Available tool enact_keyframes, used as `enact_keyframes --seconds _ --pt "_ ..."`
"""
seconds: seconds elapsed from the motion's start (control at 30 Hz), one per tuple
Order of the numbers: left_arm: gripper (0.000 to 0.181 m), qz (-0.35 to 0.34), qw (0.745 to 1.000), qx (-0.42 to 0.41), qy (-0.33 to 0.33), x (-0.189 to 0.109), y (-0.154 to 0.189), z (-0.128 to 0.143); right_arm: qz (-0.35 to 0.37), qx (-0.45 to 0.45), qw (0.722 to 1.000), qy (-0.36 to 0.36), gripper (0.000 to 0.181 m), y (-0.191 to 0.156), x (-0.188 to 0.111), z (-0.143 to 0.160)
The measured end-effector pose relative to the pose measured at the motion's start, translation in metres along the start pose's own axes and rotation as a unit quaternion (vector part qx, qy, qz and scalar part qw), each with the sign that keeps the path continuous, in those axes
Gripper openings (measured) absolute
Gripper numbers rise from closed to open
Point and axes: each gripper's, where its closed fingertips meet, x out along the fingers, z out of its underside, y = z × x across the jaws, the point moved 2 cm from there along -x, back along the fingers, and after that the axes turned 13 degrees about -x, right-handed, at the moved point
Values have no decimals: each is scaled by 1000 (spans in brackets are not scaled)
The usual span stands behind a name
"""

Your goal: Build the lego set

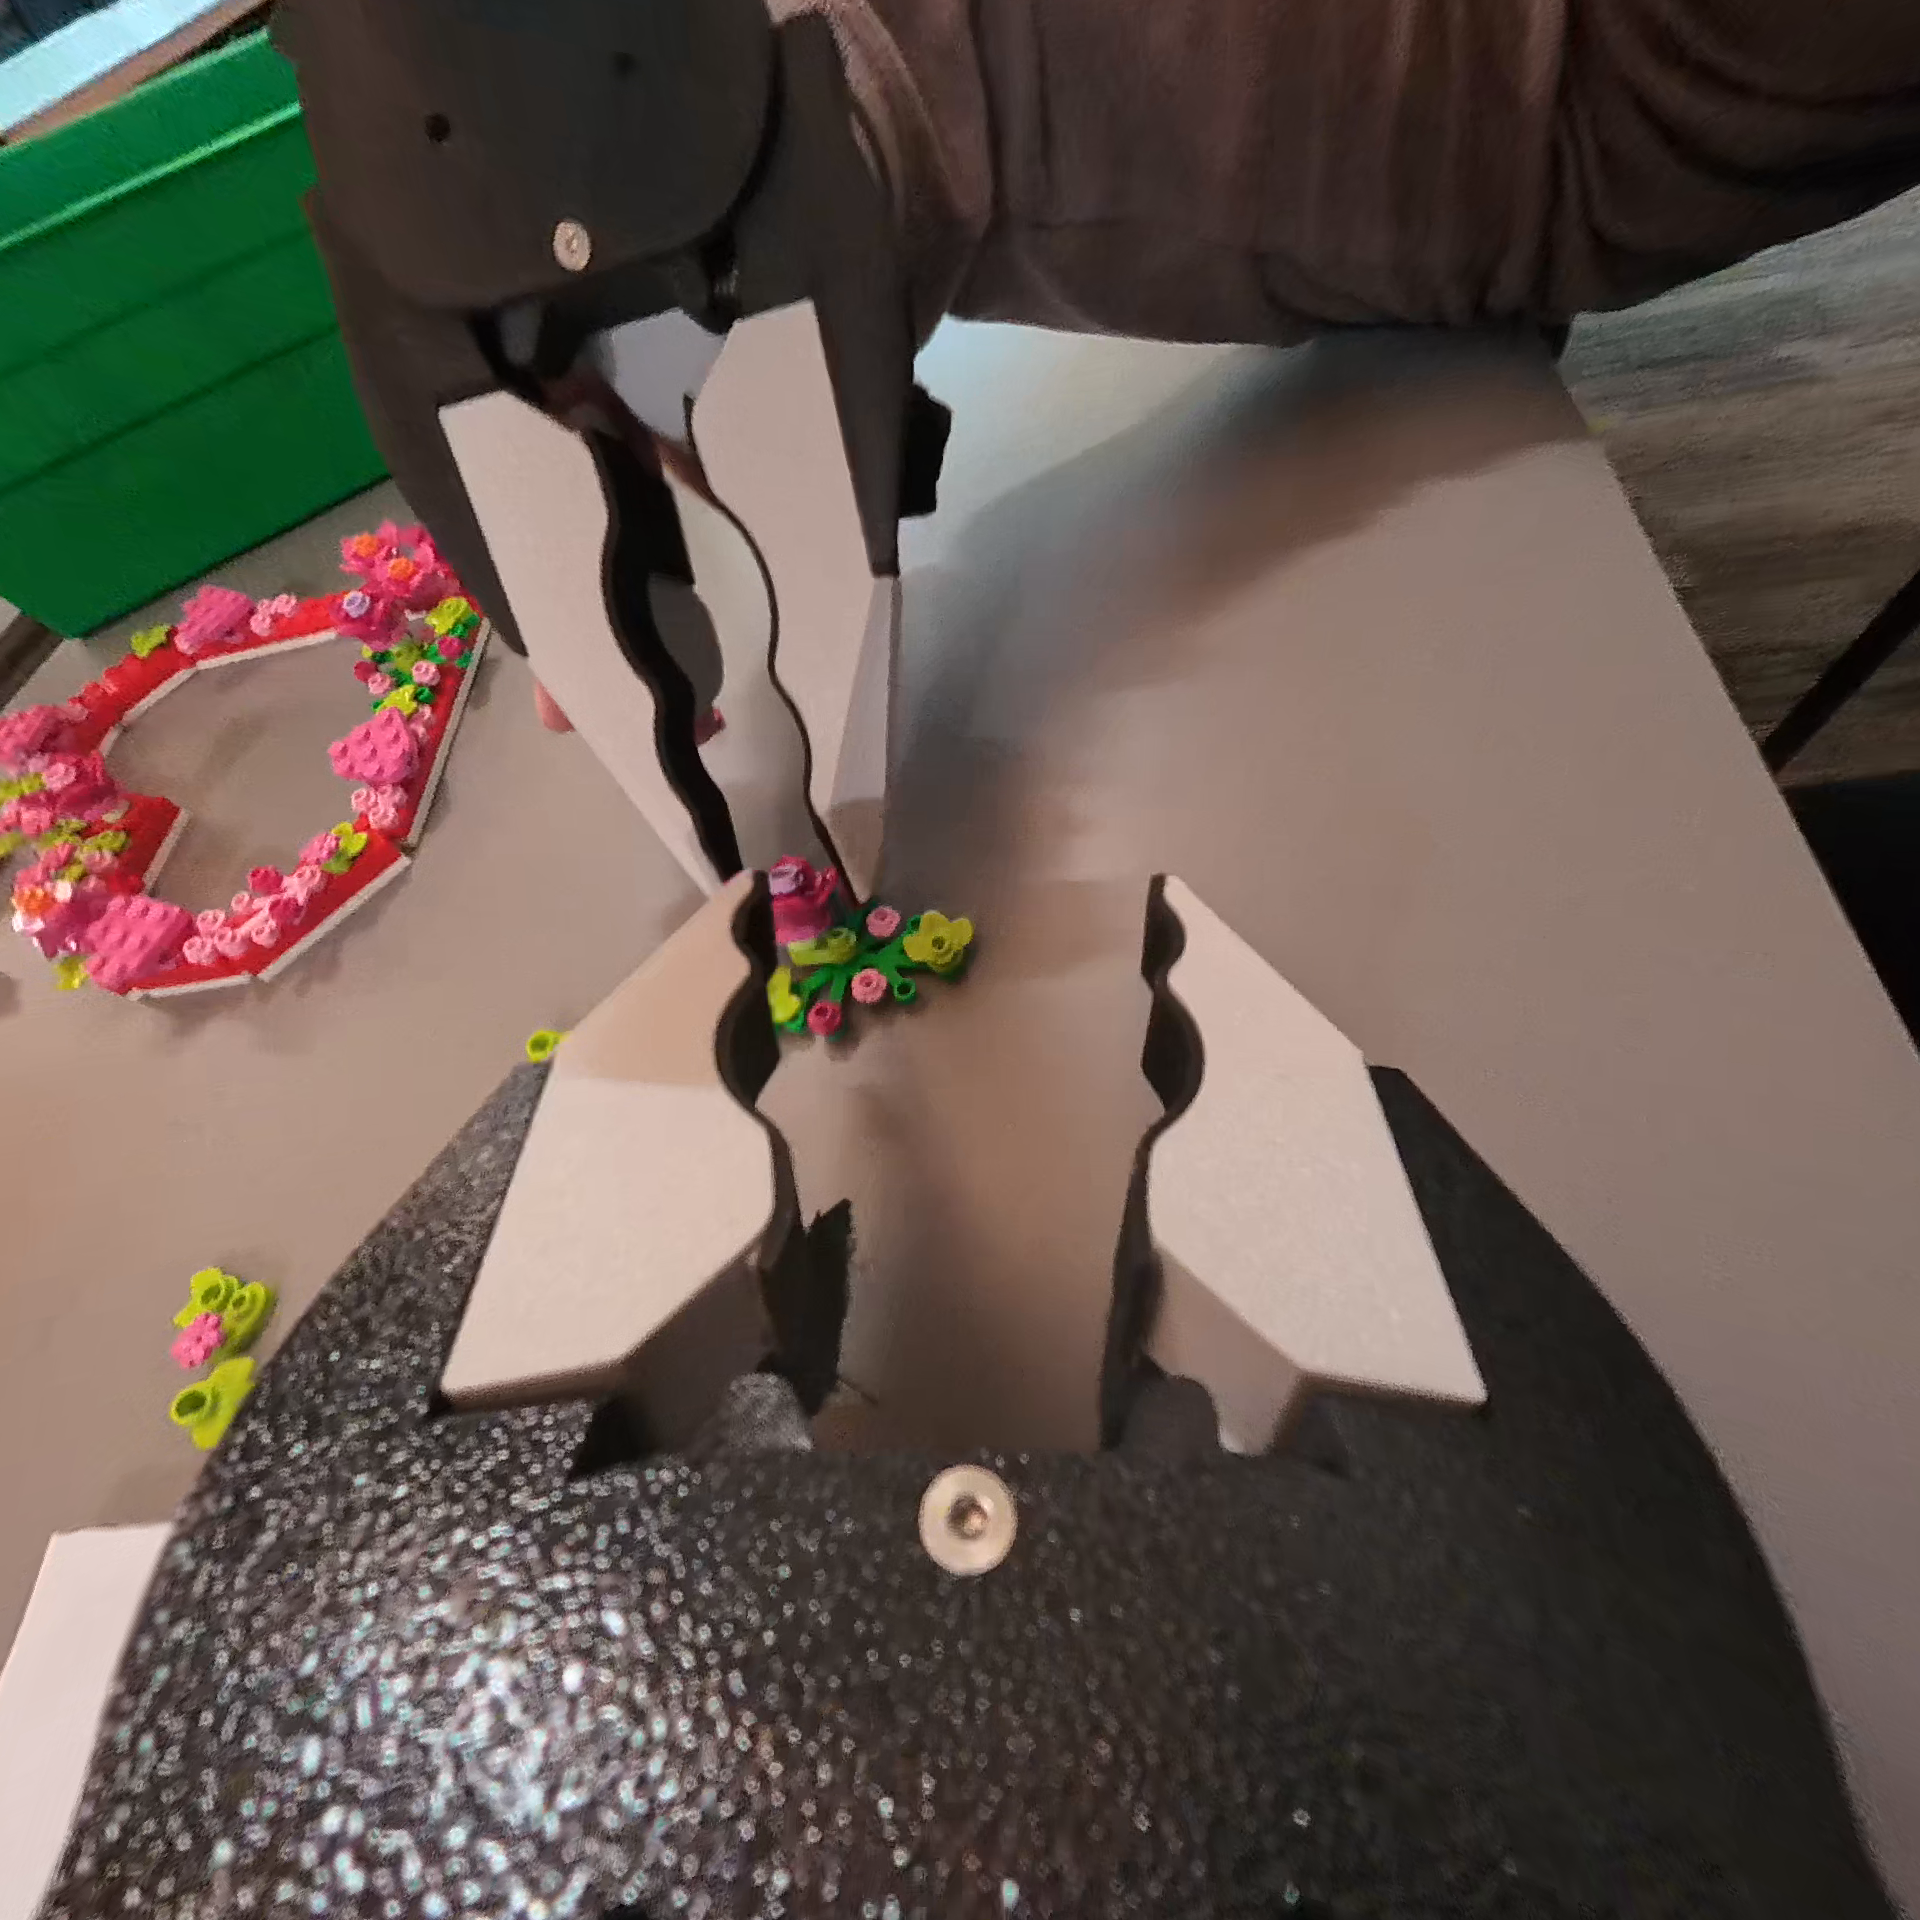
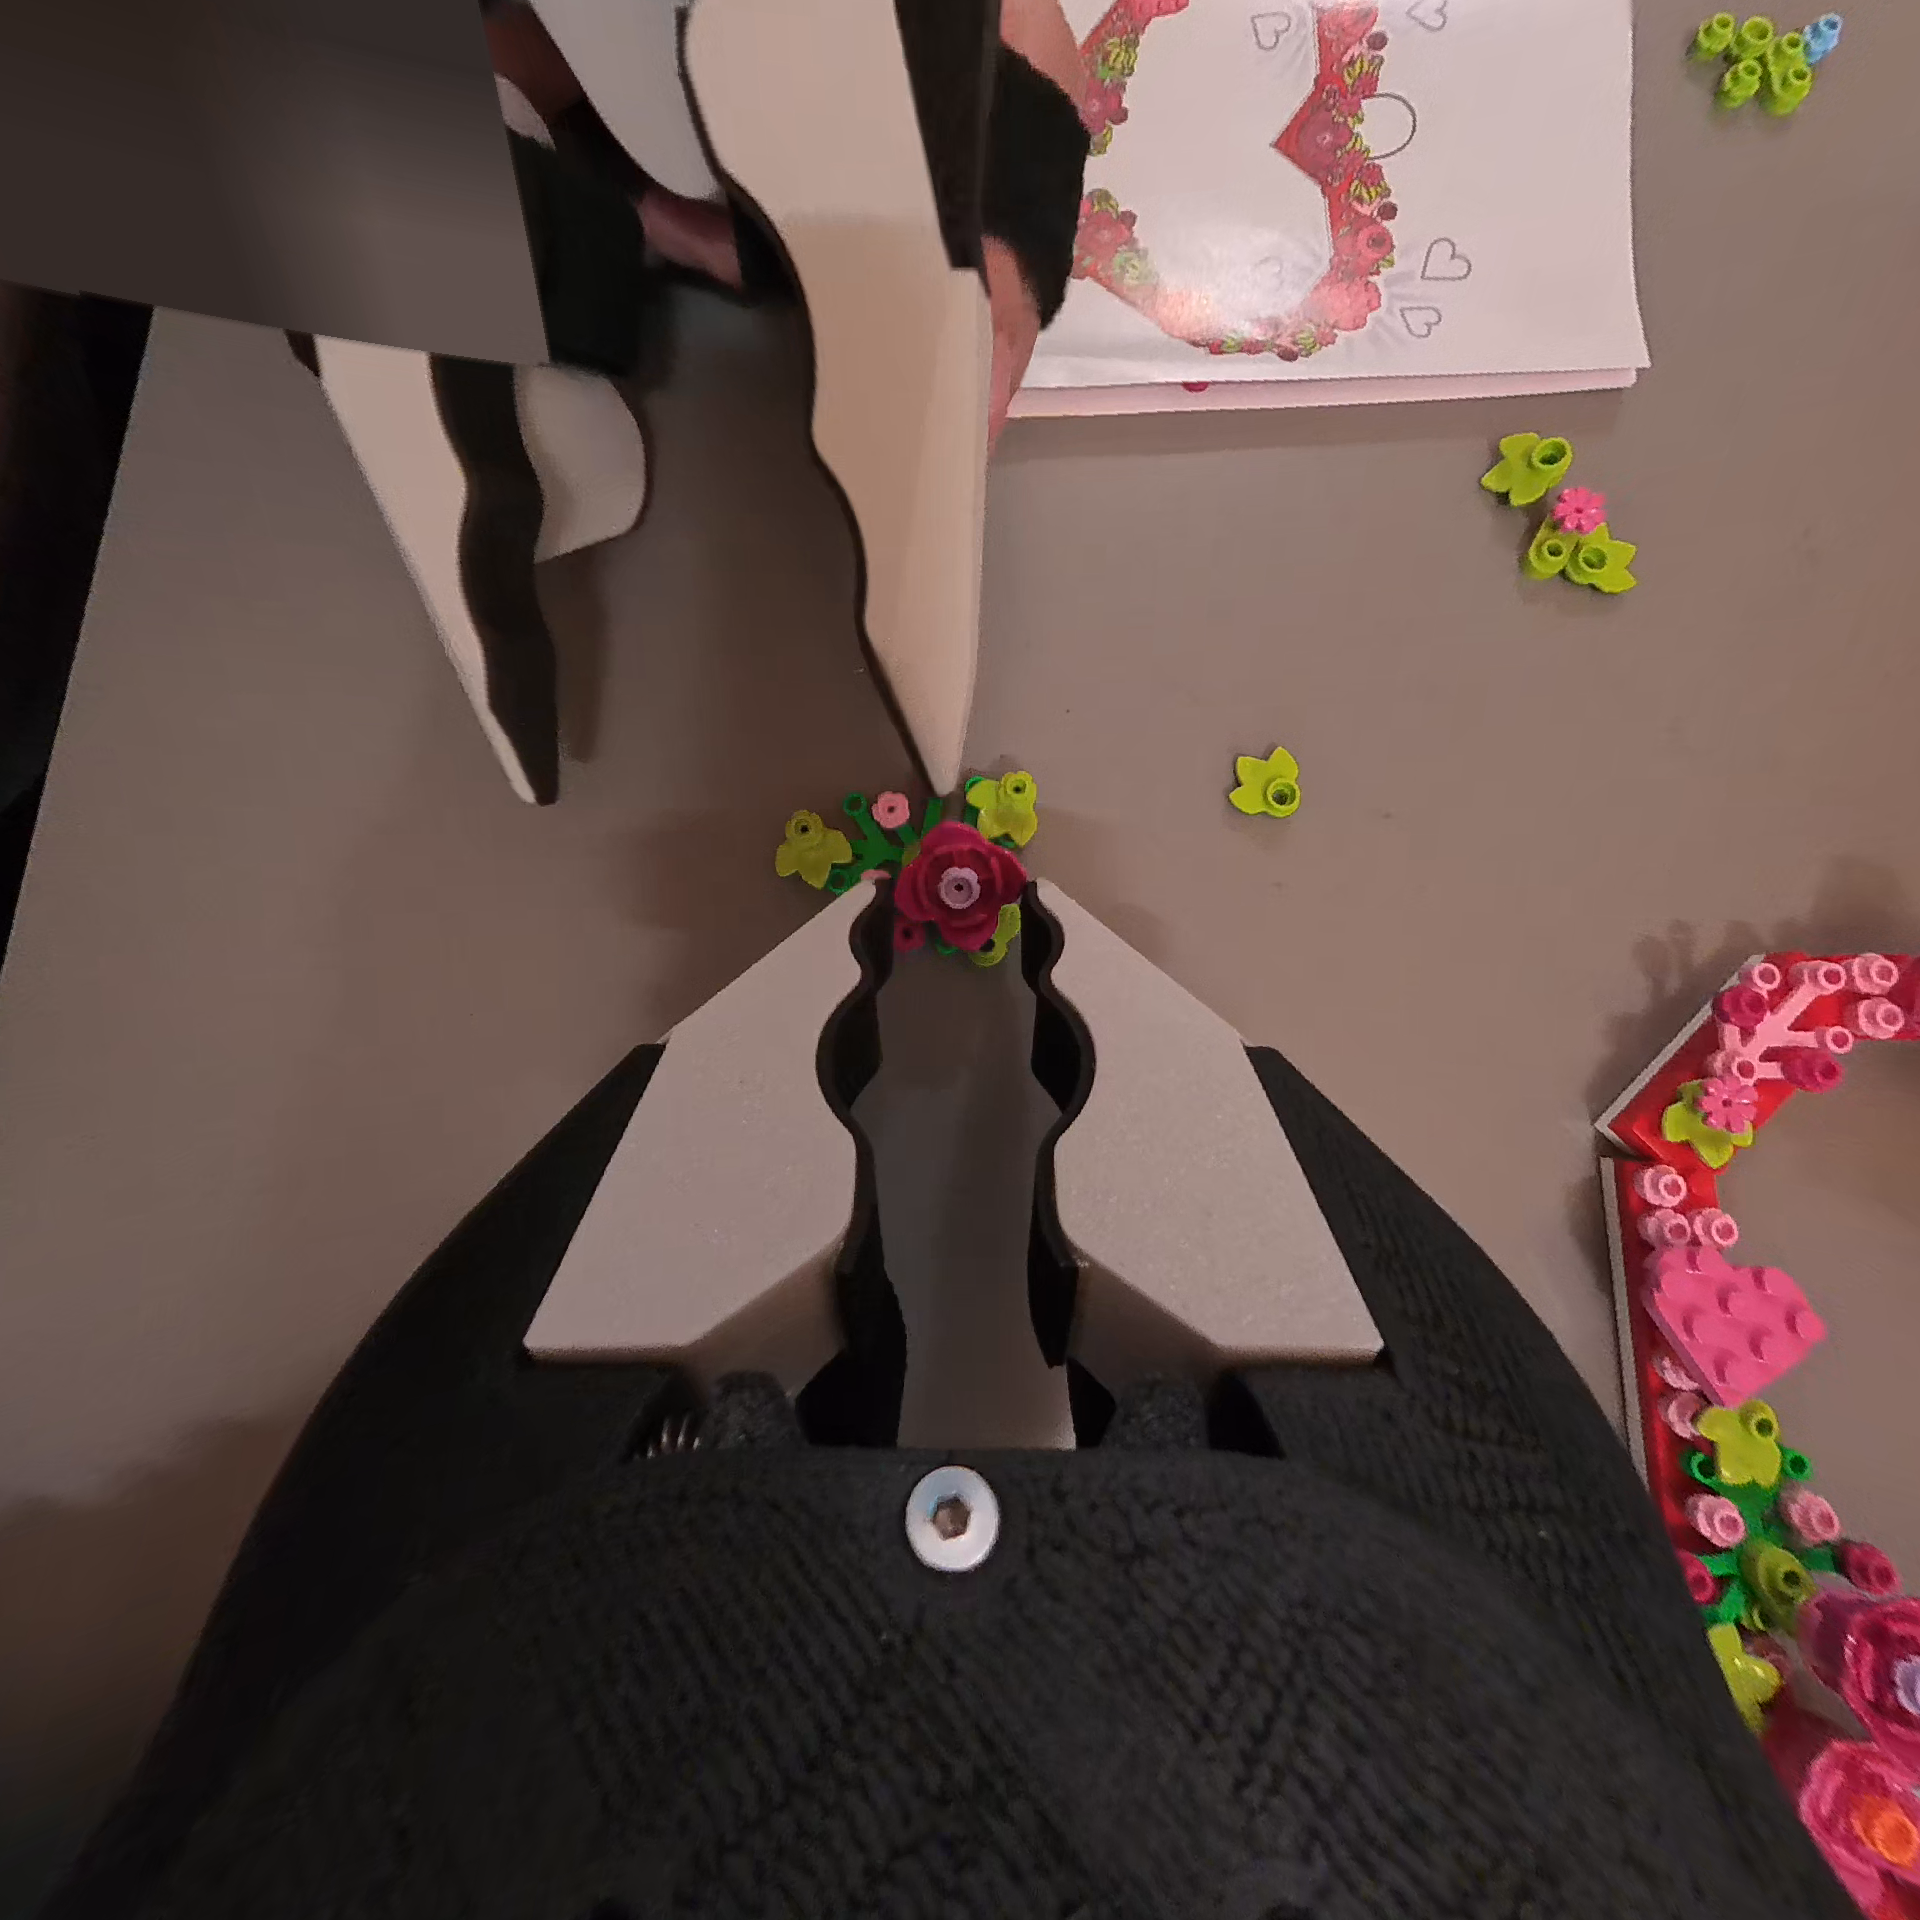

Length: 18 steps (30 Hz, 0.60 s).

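Observation:
A small cluster point(image 1: 873, 966) of a green leaf piece, pink flowers and lime leaves lies on the grey table. A dark pink rose point(image 2: 956, 883) sits on top of the cluster point(image 2: 883, 821). My right gripper point(image 2: 951, 899) is shut on the rose point(image 1: 800, 894), one fingertip on each side. It reaches down from the top of the left wrist view point(image 1: 795, 883). My left gripper point(image 1: 956, 894) is open wide and empty. In the right wrist view point(image 2: 740, 784) one of its fingertips point(image 2: 945, 774) touches the cluster's far edge. A red heart-shaped frame point(image 1: 307, 621) with pink flowers lies to the side point(image 2: 1725, 1325).
A green box point(image 1: 156, 364) stands behind the frame. An instruction booklet point(image 2: 1351, 208) lies at the far side. Loose lime leaves and a pink flower lie around point(image 2: 1268, 784), point(image 2: 1558, 520), point(image 2: 1756, 62), point(image 1: 218, 1340). The table edge point(image 1: 1662, 540) drops to the floor. One gripper's finger ends stand about 4 cm off the other's.

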Motion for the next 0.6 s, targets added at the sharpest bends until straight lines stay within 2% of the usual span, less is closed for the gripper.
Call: enact_keyframes --seconds 0.23,0.6 --pt "76 -2 999 17 -28 7 -1 5 0 -1 1000 -1 22 -1 1 -2" --pt "70 0 999 22 -42 6 -1 10 7 2 1000 -1 22 -2 2 -8"
